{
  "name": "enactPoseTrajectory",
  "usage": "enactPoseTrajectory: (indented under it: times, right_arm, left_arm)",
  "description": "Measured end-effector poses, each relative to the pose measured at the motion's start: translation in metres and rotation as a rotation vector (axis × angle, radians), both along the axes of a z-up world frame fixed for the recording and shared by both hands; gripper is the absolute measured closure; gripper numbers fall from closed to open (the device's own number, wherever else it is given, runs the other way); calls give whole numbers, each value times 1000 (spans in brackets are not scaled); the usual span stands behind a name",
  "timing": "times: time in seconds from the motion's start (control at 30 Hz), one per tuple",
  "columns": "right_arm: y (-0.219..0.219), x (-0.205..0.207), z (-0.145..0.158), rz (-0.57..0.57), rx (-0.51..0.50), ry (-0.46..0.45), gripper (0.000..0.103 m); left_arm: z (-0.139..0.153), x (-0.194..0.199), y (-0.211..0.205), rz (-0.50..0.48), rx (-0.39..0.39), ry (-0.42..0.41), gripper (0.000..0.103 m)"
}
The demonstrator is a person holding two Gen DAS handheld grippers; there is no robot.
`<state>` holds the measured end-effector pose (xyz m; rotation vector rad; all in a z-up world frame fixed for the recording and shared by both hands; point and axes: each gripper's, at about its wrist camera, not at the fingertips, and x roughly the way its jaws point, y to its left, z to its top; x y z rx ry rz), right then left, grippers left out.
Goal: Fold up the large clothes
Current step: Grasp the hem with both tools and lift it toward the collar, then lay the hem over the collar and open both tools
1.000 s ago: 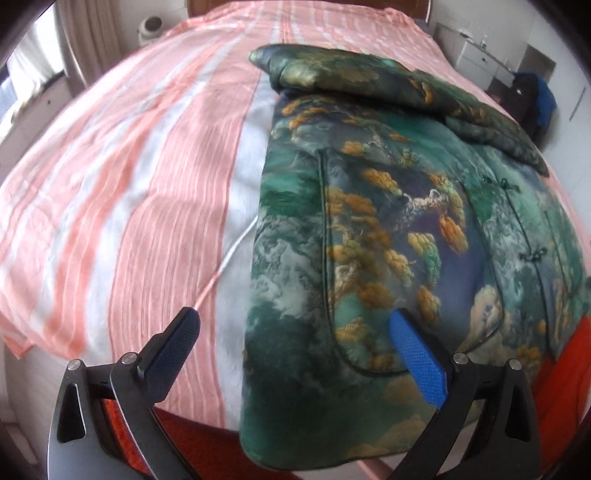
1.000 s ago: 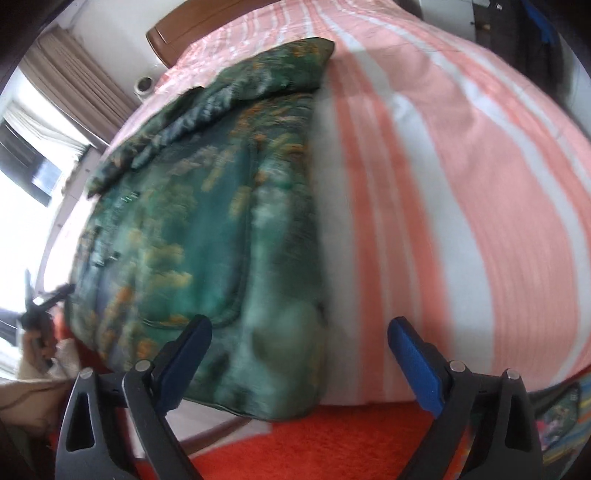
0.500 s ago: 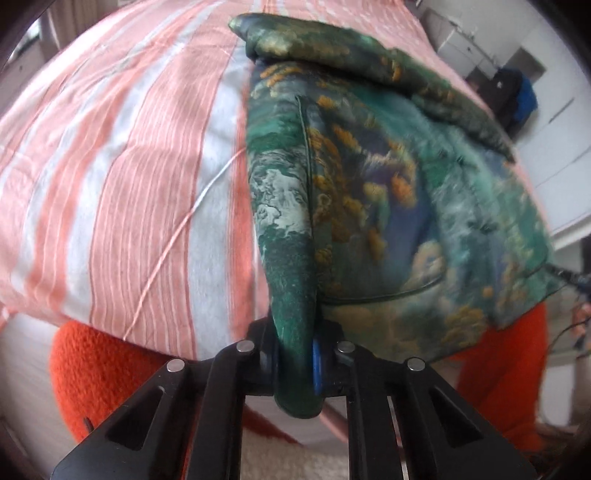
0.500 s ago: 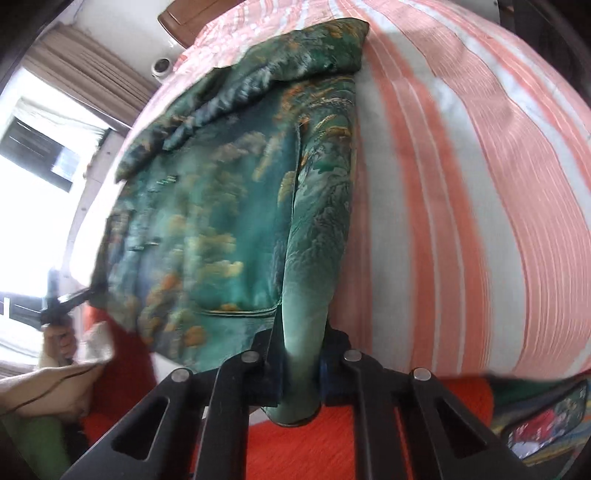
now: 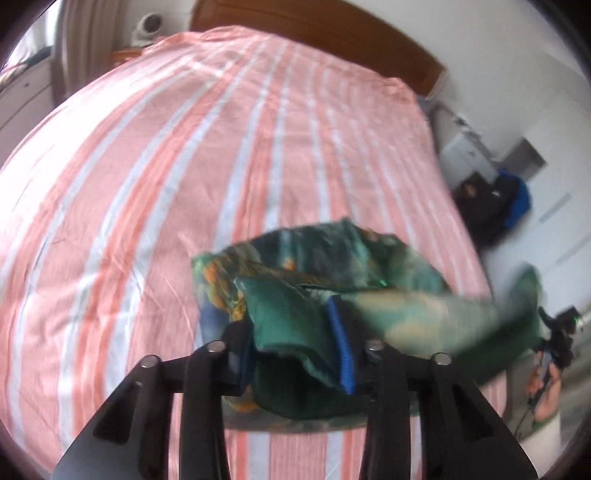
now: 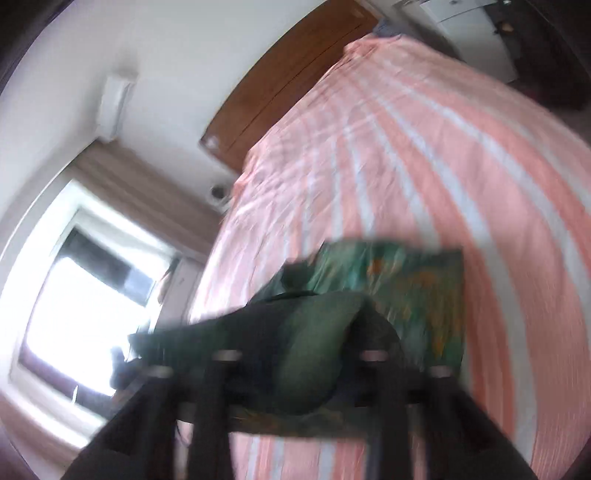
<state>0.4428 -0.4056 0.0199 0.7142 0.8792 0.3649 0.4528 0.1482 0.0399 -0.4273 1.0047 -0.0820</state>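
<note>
Over striped bed (image 5: pixel 184 166): both tools' jaws just opening, green jacket (image 5: pixel 295 317) hem between, grip unclear.

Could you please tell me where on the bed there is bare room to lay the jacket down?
The pink-and-white striped bedsheet lies bare from the wooden headboard down to the green patterned jacket, and along that jacket's left side. It is crowded only near the foot, where the jacket bunches between the jaws of both grippers.

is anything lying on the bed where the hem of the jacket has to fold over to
Nothing visible: the striped bedsheet beyond the green jacket is bare up to the headboard. Both views are blurred, so small things could be missed.
</note>
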Motion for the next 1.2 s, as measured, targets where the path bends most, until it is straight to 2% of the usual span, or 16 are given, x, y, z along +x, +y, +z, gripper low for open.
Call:
enactPoseTrajectory:
  times: [0.03, 0.1, 0.17, 0.4, 0.43, 0.47, 0.5, 0.53, 0.57, 0.63, 0.77, 0.9, 0.97, 1.07, 1.13, 1.2]
  right_arm:
    - [-3, 11, -1, -60, -27, 1, 0]
    - [-4, 23, 0, -124, -53, -38, 1]
    - [3, 28, -5, -93, -109, -50, 1]
    - [39, 42, -81, 38, -388, 101, 1]
    - [39, 47, -95, 40, -407, 127, 1]
    - [39, 51, -107, 49, -416, 152, 11]
    - [41, 56, -116, 57, -427, 176, 26]
    - [45, 60, -124, 56, -456, 201, 71]
    - [49, 61, -130, 40, -505, 217, 82]
    - [56, 59, -121, 34, -548, 175, 88]
    - [72, 43, -39, 37, -660, -84, 90]
    - [73, 60, -5, -49, -691, -227, 90]
    - [70, 78, -20, -89, -690, -209, 90]
    - [68, 107, -98, -77, -722, -34, 90]
    - [71, 111, -154, -19, -729, 85, 86]
    - [73, 101, -179, -33, -693, 73, 86]
  left_arm:
    - [1, 5, 2, 11, -21, -2, 40]
    - [5, -5, 13, 30, 18, -57, 5]
    - [-3, -7, 15, 22, 88, -111, 2]
    - [-102, 28, -4, -16, 230, 75, 4]
    - [-115, 35, -11, -32, 288, 101, 12]
    - [-122, 37, -16, -46, 321, 116, 23]
    - [-129, 39, -21, -66, 327, 126, 65]
    - [-133, 39, -23, -78, 311, 131, 93]
    - [-128, 37, -26, -73, 318, 118, 94]
    - [-105, 28, -34, -81, 369, 41, 96]
    - [-33, 24, -38, -62, 356, -169, 96]
    - [-23, 58, -40, 38, 404, -283, 95]
    - [-59, 85, -38, 67, 418, -226, 94]
    - [-151, 108, -39, 39, 454, -43, 92]
    - [-183, 100, -43, 22, 457, -45, 91]
    - [-182, 92, -43, 41, 455, -100, 89]
